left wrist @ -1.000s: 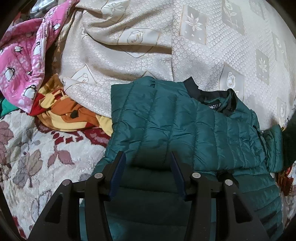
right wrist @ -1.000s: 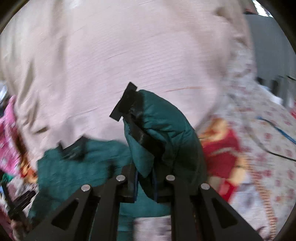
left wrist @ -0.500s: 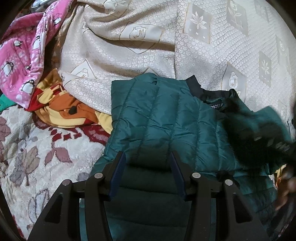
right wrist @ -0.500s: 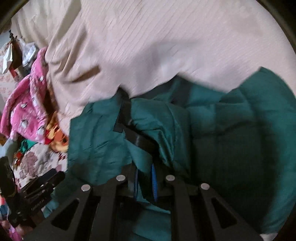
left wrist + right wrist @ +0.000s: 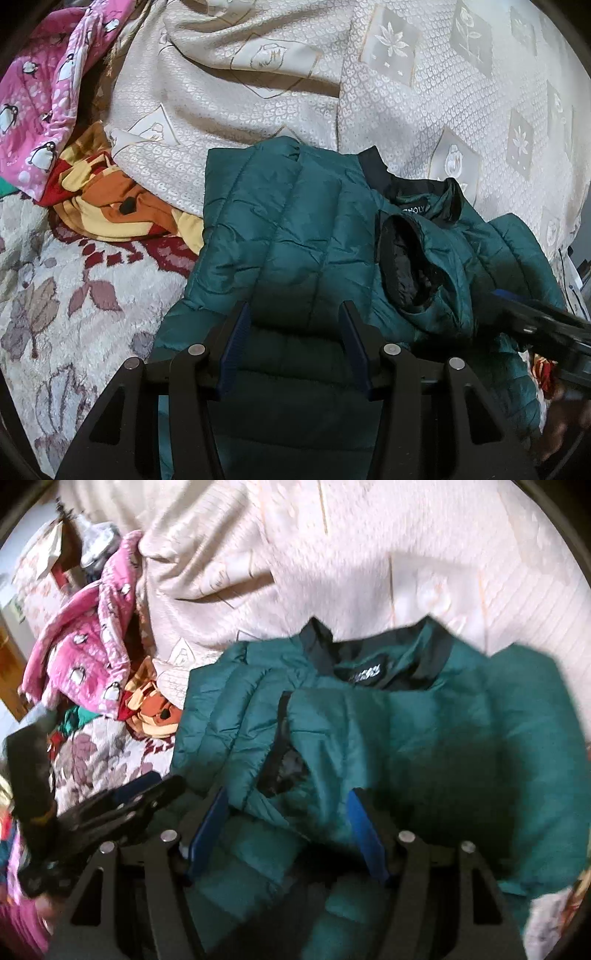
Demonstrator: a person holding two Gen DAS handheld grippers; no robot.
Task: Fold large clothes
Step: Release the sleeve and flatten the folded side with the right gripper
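Jacket: the dark green quilted puffer jacket (image 5: 295, 236) lies on the bed, collar toward the cream embossed bedspread (image 5: 424, 92), with both side panels turned in over the middle.
Sleeve: a green sleeve with a black-lined cuff (image 5: 402, 266) lies across the jacket's chest, just below the collar label, its mouth gaping.
Left gripper: the left gripper (image 5: 293, 350) is spread wide over the jacket's lower half, nothing between its blue pads; whether it touches the cloth I cannot tell.
Right gripper: the right gripper (image 5: 286, 834) also stands wide apart, low over the jacket just below the sleeve cuff, holding nothing.
Neighbours: an orange and yellow crumpled garment (image 5: 110, 206) sits just left of the jacket's shoulder, with a pink penguin-print cloth (image 5: 40, 103) beyond it.
Risk, spring-back: the padded sleeve looks puffy and slippery; left unpinned, I'd expect it to slide off the chest and undo the fold.
Risk, bulk: folding the hem up toward the collar over that open cuff could make a lopsided bundle.
Risk, snagging: a pinch taken near the jacket's left edge could catch the orange garment too.
Risk, crowding: both grippers work close together over the jacket and could knock each other.
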